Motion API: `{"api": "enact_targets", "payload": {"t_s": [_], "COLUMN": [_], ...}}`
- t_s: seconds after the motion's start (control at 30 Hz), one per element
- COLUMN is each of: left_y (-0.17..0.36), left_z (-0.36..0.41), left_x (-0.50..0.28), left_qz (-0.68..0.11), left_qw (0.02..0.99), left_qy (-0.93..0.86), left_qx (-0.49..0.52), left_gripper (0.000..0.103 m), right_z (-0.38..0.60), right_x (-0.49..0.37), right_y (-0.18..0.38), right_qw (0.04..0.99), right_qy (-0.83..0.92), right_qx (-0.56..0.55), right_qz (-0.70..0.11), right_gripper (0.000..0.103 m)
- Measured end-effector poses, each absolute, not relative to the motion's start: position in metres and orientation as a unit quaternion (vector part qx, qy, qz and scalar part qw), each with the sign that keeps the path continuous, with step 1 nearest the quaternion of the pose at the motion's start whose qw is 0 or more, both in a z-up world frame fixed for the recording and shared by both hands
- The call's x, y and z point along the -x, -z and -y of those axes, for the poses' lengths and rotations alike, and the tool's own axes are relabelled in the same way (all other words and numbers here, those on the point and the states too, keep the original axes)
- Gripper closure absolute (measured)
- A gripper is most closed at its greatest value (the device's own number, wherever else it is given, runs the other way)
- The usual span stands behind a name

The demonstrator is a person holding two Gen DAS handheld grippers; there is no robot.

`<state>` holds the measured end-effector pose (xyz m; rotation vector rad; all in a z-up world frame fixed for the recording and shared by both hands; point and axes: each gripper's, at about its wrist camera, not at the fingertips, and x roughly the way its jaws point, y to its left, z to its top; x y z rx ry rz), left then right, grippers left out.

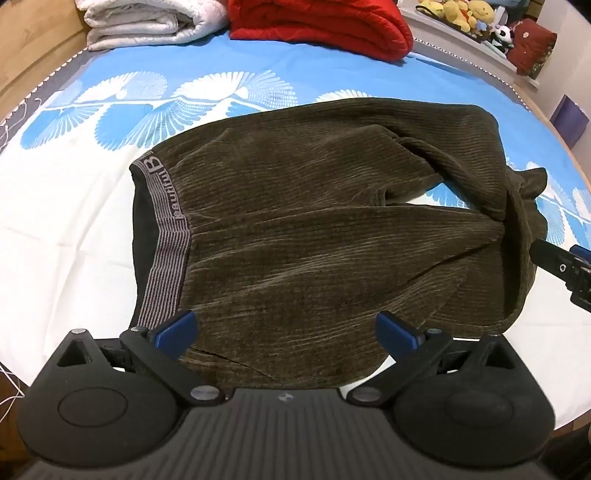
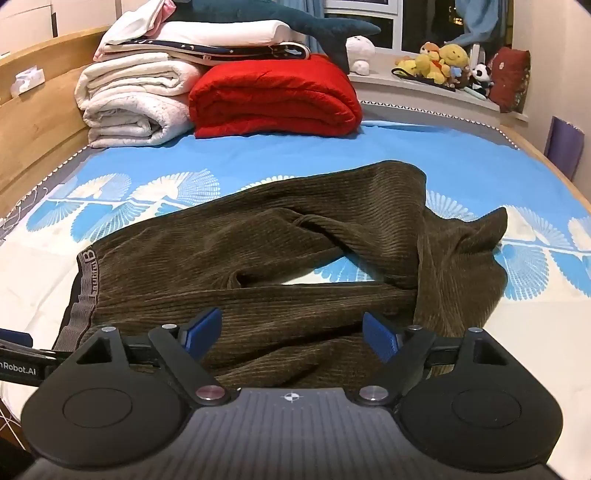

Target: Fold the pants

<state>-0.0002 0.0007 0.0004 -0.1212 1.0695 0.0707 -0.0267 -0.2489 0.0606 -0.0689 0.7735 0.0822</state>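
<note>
Pants (image 1: 314,229) are lying crumpled on the bed (image 1: 74,221), legs twisted; left gripper (image 1: 286,332) and right gripper (image 2: 291,334) are hovering above them, fingers spread, gripping nothing.

We see a bed sheet (image 2: 258,155), blue with white fan-shaped prints and a white lower part. At eleven o'clock lies a stack of folded white quilts (image 2: 129,99), touching a folded red blanket (image 2: 273,99) at twelve o'clock. A dark blue plush shark (image 2: 295,22) rests on top of the white stack. At two o'clock a ledge holds yellow plush toys (image 2: 439,62), a small panda (image 2: 480,75) and a dark red cushion (image 2: 511,79). A wooden bed frame (image 2: 37,122) runs along nine to ten o'clock.
</note>
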Motion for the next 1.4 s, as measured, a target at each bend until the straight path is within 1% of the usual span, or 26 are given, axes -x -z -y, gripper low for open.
{"api": "enact_targets", "payload": {"t_s": [0.73, 0.97, 1.4], "left_y": [0.0008, -0.0001, 0.0008], "left_z": [-0.0019, -0.0008, -0.0008], "left_x": [-0.0015, -0.0009, -0.0003], "left_qz": [-0.505, -0.508, -0.508], "left_qw": [0.861, 0.858, 0.859], "left_qy": [-0.040, -0.027, -0.032], "left_qx": [0.046, 0.068, 0.057], "left_gripper": [0.000, 0.000, 0.000], "right_z": [0.2484, 0.2485, 0.2481], "right_x": [0.0228, 0.0219, 0.0211], "right_y": [-0.0590, -0.0590, -0.0586], "right_qw": [0.920, 0.920, 0.919], "right_qy": [-0.038, -0.037, -0.037], "right_qx": [0.028, 0.027, 0.028], "right_qz": [-0.388, -0.390, -0.391], "right_gripper": [0.018, 0.018, 0.018]}}
